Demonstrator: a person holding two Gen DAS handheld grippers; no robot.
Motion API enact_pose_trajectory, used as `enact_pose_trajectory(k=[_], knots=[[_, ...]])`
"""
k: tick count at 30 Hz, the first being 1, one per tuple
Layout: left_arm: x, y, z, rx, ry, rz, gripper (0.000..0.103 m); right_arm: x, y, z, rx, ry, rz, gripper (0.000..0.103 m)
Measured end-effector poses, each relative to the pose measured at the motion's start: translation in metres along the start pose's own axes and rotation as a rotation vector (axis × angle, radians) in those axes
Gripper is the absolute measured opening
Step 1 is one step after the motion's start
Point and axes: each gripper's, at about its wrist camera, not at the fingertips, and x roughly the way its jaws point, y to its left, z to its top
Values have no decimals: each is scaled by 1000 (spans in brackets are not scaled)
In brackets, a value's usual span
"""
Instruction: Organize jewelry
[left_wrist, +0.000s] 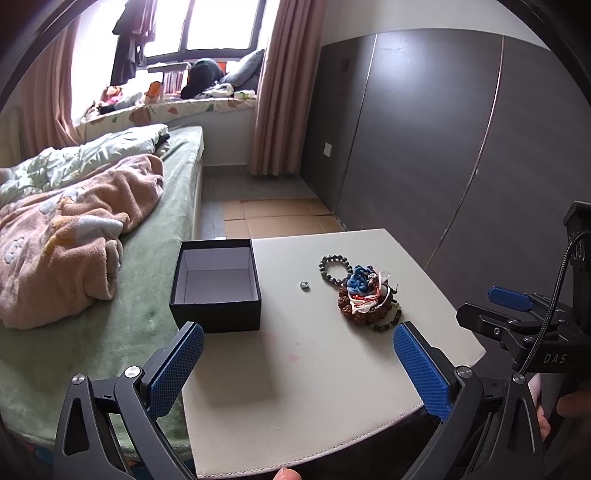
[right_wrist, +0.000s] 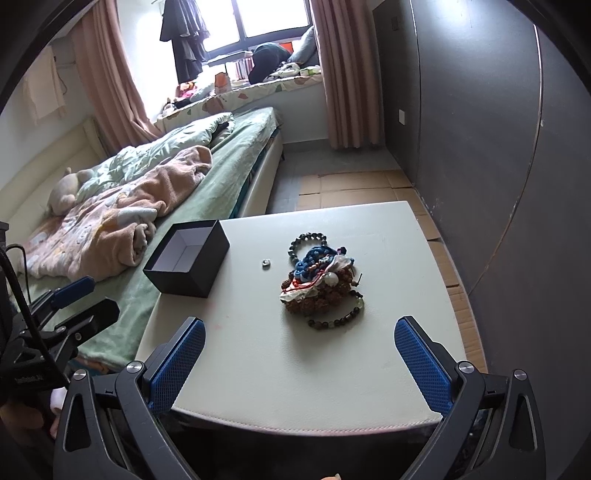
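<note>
A heap of bead bracelets and blue and red cords (left_wrist: 365, 291) (right_wrist: 321, 280) lies on the pale table (left_wrist: 314, 387) (right_wrist: 295, 369). A small silver ring (left_wrist: 303, 284) (right_wrist: 266, 263) sits apart, left of the heap. An open black box (left_wrist: 216, 284) (right_wrist: 188, 256) with a pale, empty inside stands at the table's far left edge. My left gripper (left_wrist: 299, 365) hovers open over the near part of the table, holding nothing. My right gripper (right_wrist: 301, 363) is open too, near the front edge, short of the heap. Each gripper shows at the side of the other's view.
A bed with a green sheet (left_wrist: 85, 343) (right_wrist: 229, 177) and a peach blanket (left_wrist: 62, 236) adjoins the table's left side. A dark panelled wall (left_wrist: 424, 147) (right_wrist: 480, 110) runs along the right. Flattened cardboard (left_wrist: 277, 218) (right_wrist: 351, 188) covers the floor beyond the table.
</note>
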Motion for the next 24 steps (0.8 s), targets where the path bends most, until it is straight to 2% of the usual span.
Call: enact_pose_trajectory(k=[24], knots=[[-2,2,-2,-9,-11,0,103,-3,2,0,-7,-13,-13,103]])
